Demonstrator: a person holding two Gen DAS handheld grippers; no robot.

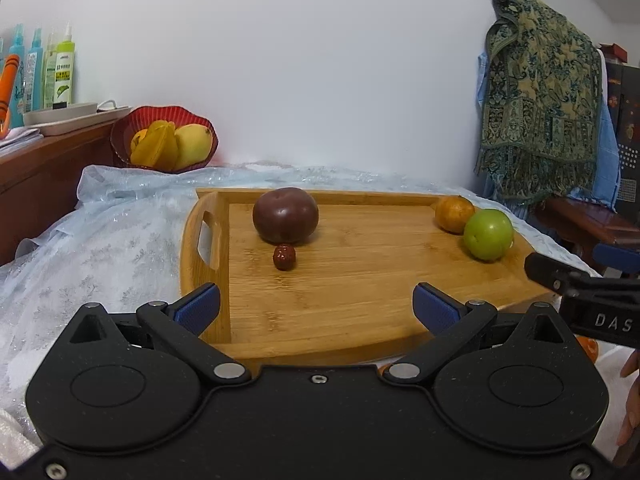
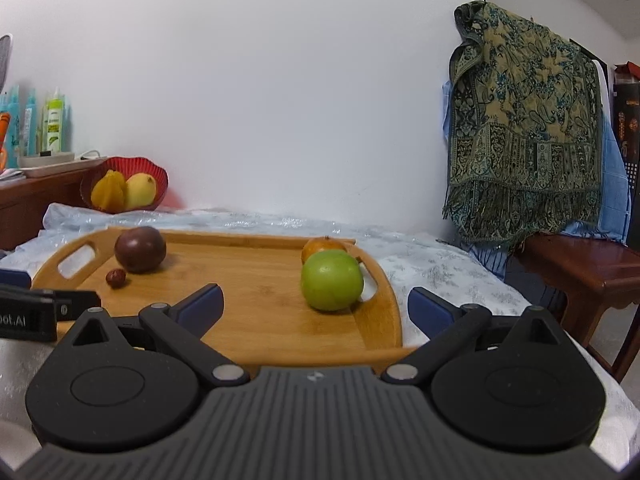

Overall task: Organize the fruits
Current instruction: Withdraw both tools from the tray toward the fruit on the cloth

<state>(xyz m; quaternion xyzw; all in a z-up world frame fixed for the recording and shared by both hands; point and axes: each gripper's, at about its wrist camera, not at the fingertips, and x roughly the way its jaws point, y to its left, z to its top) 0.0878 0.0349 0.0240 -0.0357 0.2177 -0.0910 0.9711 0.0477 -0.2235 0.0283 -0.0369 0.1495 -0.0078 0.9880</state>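
A wooden tray (image 1: pixel 360 292) (image 2: pixel 260 320) lies on the cloth-covered table. On it sit a dark purple round fruit (image 1: pixel 285 214) (image 2: pixel 140 249), a small red jujube (image 1: pixel 284 256) (image 2: pixel 115 278), an orange fruit (image 1: pixel 453 214) (image 2: pixel 322 245) and a green apple (image 1: pixel 488 233) (image 2: pixel 332 280). My left gripper (image 1: pixel 316 304) is open and empty over the tray's near left part. My right gripper (image 2: pixel 316 306) is open and empty, just short of the green apple. Each gripper's finger shows at the edge of the other's view.
A red basket (image 1: pixel 164 140) (image 2: pixel 124 188) with yellow fruits stands at the back left by the wall. Bottles (image 1: pixel 40 68) stand on a wooden shelf at left. A patterned cloth (image 1: pixel 540 92) hangs over a chair at right, next to a wooden stool (image 2: pixel 580 276).
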